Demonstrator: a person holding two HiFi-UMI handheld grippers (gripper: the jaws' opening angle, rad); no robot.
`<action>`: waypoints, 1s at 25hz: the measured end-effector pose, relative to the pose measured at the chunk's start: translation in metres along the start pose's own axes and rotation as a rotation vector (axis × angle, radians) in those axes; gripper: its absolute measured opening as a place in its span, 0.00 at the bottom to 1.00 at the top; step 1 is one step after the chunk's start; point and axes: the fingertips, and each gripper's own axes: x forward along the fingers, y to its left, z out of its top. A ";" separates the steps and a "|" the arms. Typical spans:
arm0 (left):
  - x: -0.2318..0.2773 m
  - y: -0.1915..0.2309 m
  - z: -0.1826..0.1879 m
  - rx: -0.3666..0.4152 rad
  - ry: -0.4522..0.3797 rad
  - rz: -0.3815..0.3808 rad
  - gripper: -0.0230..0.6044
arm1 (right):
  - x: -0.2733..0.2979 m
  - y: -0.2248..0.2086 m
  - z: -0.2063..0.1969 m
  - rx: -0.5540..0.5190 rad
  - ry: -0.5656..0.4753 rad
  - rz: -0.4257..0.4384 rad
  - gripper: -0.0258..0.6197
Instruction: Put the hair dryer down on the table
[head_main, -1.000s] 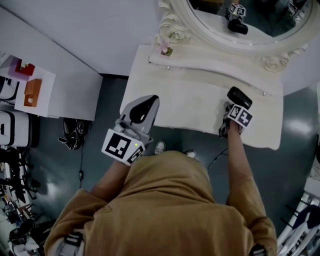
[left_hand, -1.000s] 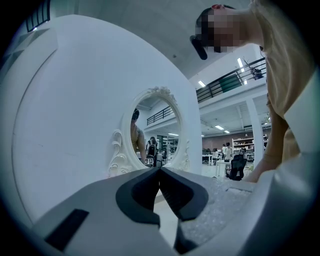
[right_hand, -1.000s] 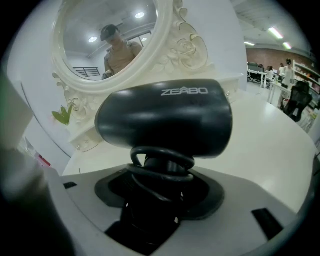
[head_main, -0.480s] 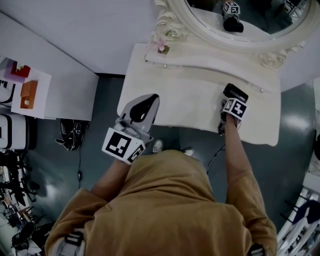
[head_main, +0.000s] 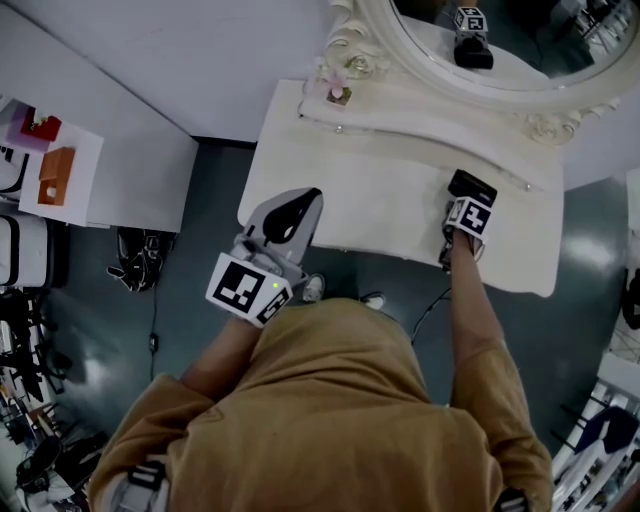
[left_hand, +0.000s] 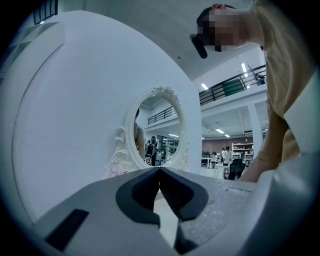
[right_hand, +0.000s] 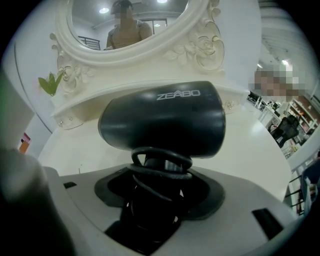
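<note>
Gripping the hair dryer (right_hand: 162, 117) by its cord-wrapped handle, the right claw (head_main: 462, 222) is held low over the surface (head_main: 370, 190), below the mirror (head_main: 520, 45). The left claw (left_hand: 159, 172) is closed on nothing. Full contact should be made before release.

The hair dryer (right_hand: 162, 120) has its handle mostly hidden inside the right gripper (right_hand: 157, 187).

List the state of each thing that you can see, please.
hair dryer: gripped at its handle, cord wound round the handle, not yet released.
right gripper: shut on hair dryer.
left gripper: shut, empty.
mirror: upright at the back of the table.
</note>
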 end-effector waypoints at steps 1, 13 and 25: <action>-0.001 0.001 0.000 -0.001 0.000 0.000 0.04 | -0.001 -0.002 0.000 -0.009 0.003 -0.015 0.46; -0.010 0.013 -0.004 -0.018 0.010 -0.001 0.04 | -0.007 0.003 -0.001 -0.092 0.012 -0.047 0.47; -0.013 0.021 -0.008 -0.043 0.011 -0.009 0.04 | -0.013 0.002 -0.003 -0.107 0.041 -0.079 0.48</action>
